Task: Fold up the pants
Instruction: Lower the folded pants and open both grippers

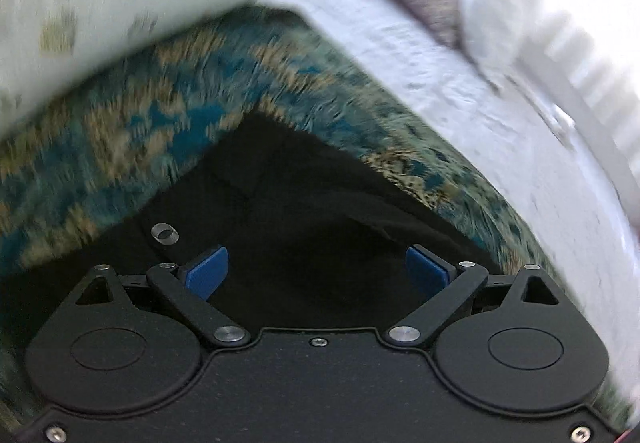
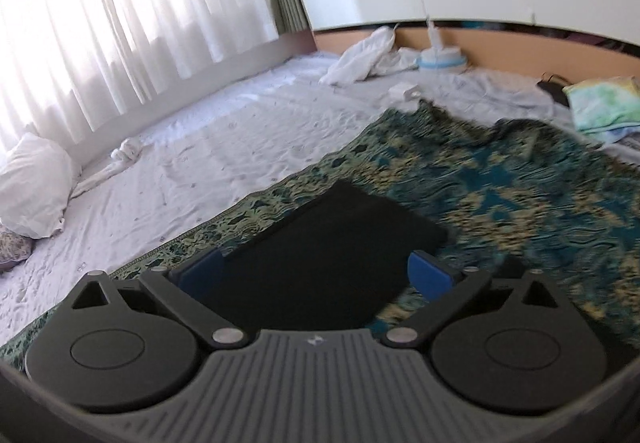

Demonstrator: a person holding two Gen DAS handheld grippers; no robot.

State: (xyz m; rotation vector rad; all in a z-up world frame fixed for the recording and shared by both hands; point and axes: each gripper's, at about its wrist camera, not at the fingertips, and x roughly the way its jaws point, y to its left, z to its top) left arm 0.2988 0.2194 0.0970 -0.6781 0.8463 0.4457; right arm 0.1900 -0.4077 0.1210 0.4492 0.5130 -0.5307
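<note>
My left gripper (image 1: pixel 316 275) is wide open, its blue pads (image 1: pixel 206 271) standing far apart with nothing between them. It hovers low over the black pants (image 1: pixel 288 203), and a small metal button (image 1: pixel 164 233) shows on the cloth just beside the left pad, so I think this is the waist end. My right gripper (image 2: pixel 316 275) is also spread open and holds nothing; the dark cloth lies under it and runs forward between the pads.

In the right view the pants (image 2: pixel 336 235) look like a neat flat rectangle with straight edges, lying on the green and blue patterned rug (image 2: pixel 520 195). From this I judge that the folding is already far along, perhaps at the last fold or at the release after it. I cannot tell how many layers there are.

If one more fold is wanted, the next move calls for both grippers to go down to the near edge, close on all layers together, and carry them forward evenly.

Beyond the rug is the white sheet (image 2: pixel 224 147), then a pillow (image 2: pixel 32 183) and the curtain (image 2: pixel 120 11).
</note>
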